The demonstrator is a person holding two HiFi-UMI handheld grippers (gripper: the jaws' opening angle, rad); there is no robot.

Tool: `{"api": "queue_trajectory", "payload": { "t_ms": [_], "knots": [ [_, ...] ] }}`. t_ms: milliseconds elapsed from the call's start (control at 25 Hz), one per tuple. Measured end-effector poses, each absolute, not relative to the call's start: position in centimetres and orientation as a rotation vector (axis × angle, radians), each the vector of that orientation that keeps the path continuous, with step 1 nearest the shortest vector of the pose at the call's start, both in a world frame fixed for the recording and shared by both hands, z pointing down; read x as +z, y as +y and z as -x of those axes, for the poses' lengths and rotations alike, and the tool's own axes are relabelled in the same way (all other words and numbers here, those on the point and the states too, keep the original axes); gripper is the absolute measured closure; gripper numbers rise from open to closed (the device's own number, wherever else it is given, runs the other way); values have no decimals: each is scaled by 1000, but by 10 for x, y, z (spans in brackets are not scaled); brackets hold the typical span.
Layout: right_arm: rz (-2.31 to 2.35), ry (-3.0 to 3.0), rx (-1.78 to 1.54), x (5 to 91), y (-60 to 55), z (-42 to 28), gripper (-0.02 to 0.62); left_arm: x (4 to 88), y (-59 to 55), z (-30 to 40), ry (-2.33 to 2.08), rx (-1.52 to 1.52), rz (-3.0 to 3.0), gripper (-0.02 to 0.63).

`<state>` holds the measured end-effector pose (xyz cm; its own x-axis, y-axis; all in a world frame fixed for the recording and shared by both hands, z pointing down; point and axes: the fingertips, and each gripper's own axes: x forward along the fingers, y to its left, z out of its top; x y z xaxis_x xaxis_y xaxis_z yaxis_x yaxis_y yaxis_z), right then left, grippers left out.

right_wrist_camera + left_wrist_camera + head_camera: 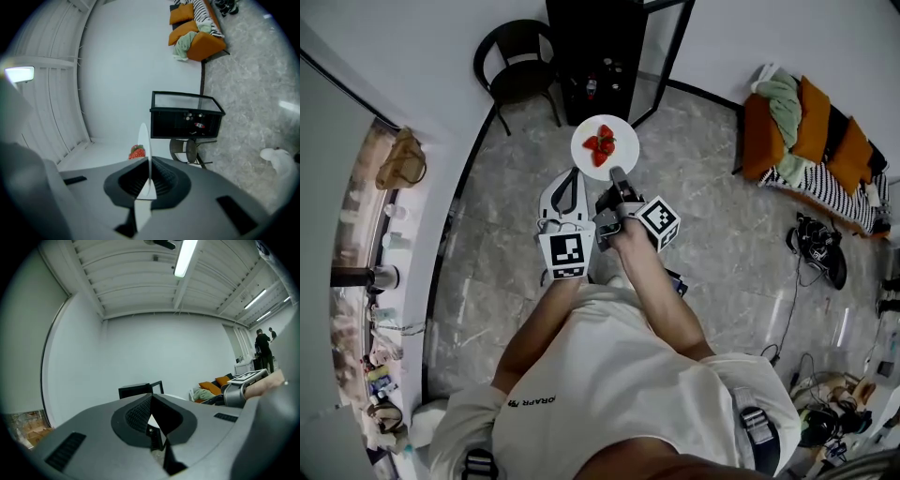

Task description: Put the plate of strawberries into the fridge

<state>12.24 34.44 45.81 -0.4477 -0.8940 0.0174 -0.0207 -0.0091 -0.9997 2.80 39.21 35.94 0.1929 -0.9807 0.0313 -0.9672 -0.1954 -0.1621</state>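
Note:
A white plate [605,145] with red strawberries [600,147] is held out over the grey marble floor. My right gripper [617,176] is shut on its near rim. In the right gripper view the plate [144,140] stands edge-on between the jaws of that gripper [149,180], with a strawberry [137,152] to its left. My left gripper [569,178] hangs just left of the plate, shut with nothing in it. A black fridge [598,52] stands just beyond the plate with its glass door [664,56] swung open, and it also shows as the fridge [185,117] with small items inside.
A black chair [517,66] stands left of the fridge. An orange sofa [811,141] with cushions and a striped cloth lies at the right. Cables and shoes [820,248] litter the floor on the right. A cluttered shelf [380,281] runs along the left wall.

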Motion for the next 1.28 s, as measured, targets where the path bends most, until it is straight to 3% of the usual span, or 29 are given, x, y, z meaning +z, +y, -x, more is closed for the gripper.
{"api": "queue_trajectory", "payload": {
  "t_ms": [1280],
  "knots": [
    [1093,1479,-1533,483,39,-59,577,375,62,51,1856,-197,2447,603]
  ]
}}
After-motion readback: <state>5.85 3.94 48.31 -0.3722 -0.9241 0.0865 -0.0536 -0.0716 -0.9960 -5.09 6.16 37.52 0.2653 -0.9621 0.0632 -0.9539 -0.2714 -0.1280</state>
